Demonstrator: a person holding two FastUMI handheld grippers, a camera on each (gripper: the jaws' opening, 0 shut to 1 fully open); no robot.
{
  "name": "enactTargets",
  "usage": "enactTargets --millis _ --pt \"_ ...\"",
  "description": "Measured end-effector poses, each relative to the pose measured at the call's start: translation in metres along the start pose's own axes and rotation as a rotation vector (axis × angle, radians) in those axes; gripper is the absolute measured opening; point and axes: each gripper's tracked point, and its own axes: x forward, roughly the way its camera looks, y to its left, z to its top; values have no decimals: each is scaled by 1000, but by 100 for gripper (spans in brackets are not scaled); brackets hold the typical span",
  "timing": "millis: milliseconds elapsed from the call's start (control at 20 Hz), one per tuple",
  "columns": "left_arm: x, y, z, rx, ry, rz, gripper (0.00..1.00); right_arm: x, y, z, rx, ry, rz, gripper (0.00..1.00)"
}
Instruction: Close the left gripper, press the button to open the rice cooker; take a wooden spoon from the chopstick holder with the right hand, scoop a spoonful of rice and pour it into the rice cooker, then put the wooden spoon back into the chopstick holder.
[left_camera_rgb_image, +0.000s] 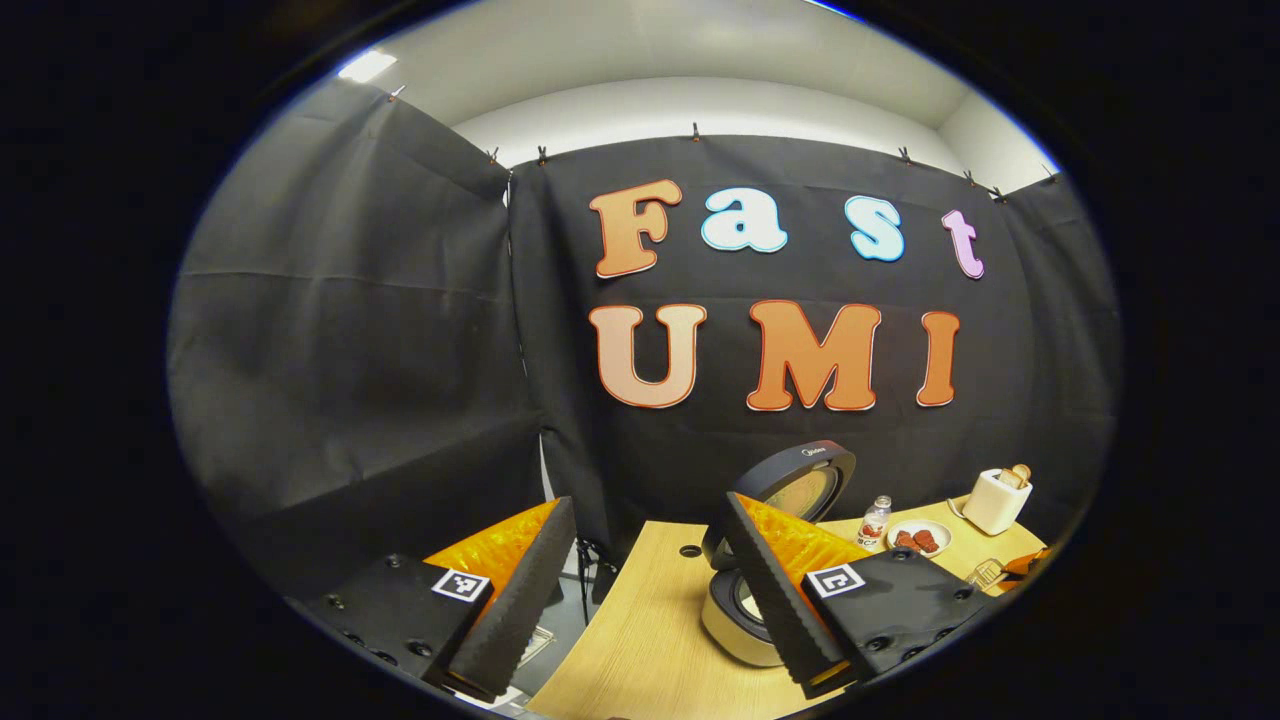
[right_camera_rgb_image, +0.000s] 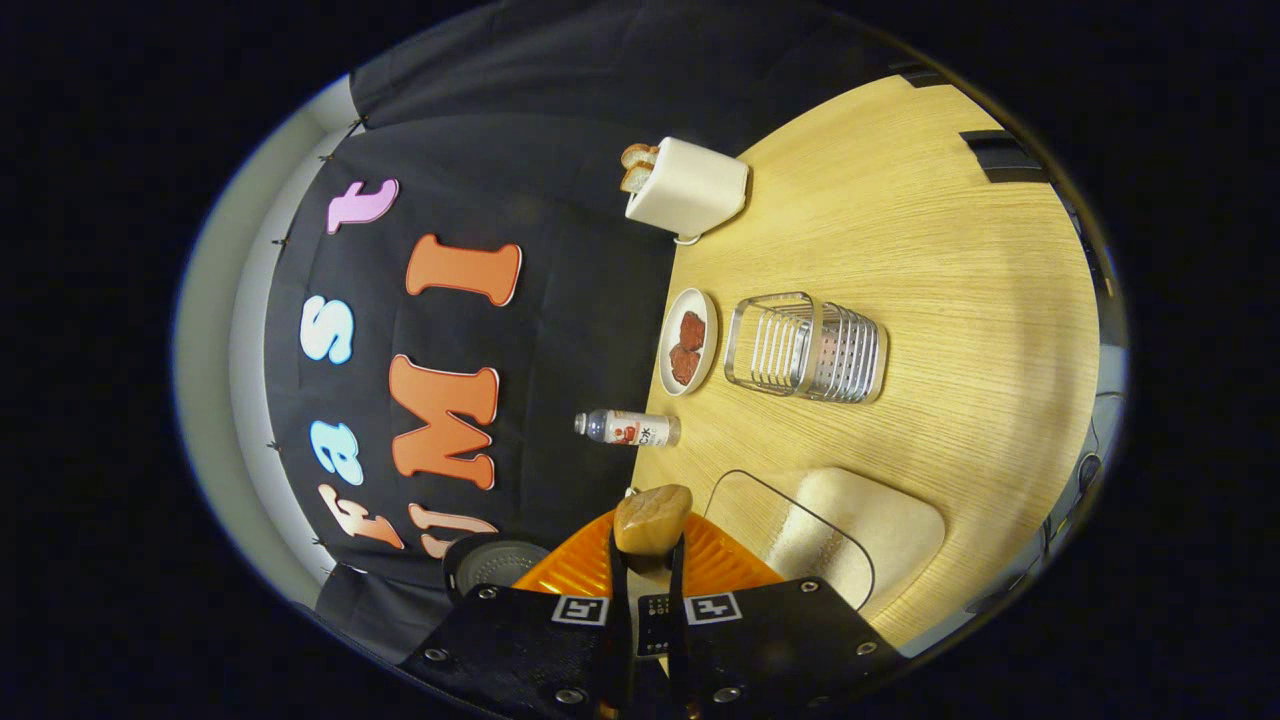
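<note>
We see one rice cooker (left_camera_rgb_image: 770, 560) on the table (left_camera_rgb_image: 640, 620), its lid raised and standing upright behind the pot. The left gripper (left_camera_rgb_image: 655, 590) is spread wide with nothing between its two fingers, one of which crosses in front of the cooker.

The right gripper (right_camera_rgb_image: 648, 560) is clamped on one wooden spoon (right_camera_rgb_image: 652, 520), whose bowl pokes out just past the fingertips. In the right gripper view the cooker's lid (right_camera_rgb_image: 495, 562) shows close beside the spoon.

Away from the cooker along the table we count one small bottle (right_camera_rgb_image: 628, 428), one plate (right_camera_rgb_image: 690, 342) carrying two reddish pieces, one wire chopstick holder (right_camera_rgb_image: 806, 348) just beside that plate, and one toaster (right_camera_rgb_image: 688, 188) farthest off with two bread slices. One clear container of rice (right_camera_rgb_image: 835, 535) sits near the spoon.
</note>
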Motion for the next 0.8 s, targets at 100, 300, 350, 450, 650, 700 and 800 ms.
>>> enactTargets --millis 100,300,350,450,650,700,800 --pt "0 0 2 -3 -2 -4 94 -5 6 4 9 -5 -10 13" --pt "-2 -1 -3 -10 6 -23 99 -13 27 7 42 -4 -8 13" --pt "-1 -1 -5 -7 10 -28 99 -13 32 8 46 -4 -8 13" --pt "-1 0 -6 -6 12 -33 99 -16 41 6 57 1 -18 13" --pt "-1 -6 -14 -8 19 -55 99 -20 70 -6 47 24 -12 13" --pt "-1 -5 -14 -13 19 -56 99 -18 78 -9 40 30 -5 13" --pt "-2 -7 -13 -31 18 -66 99 -15 96 -11 33 33 16 13"
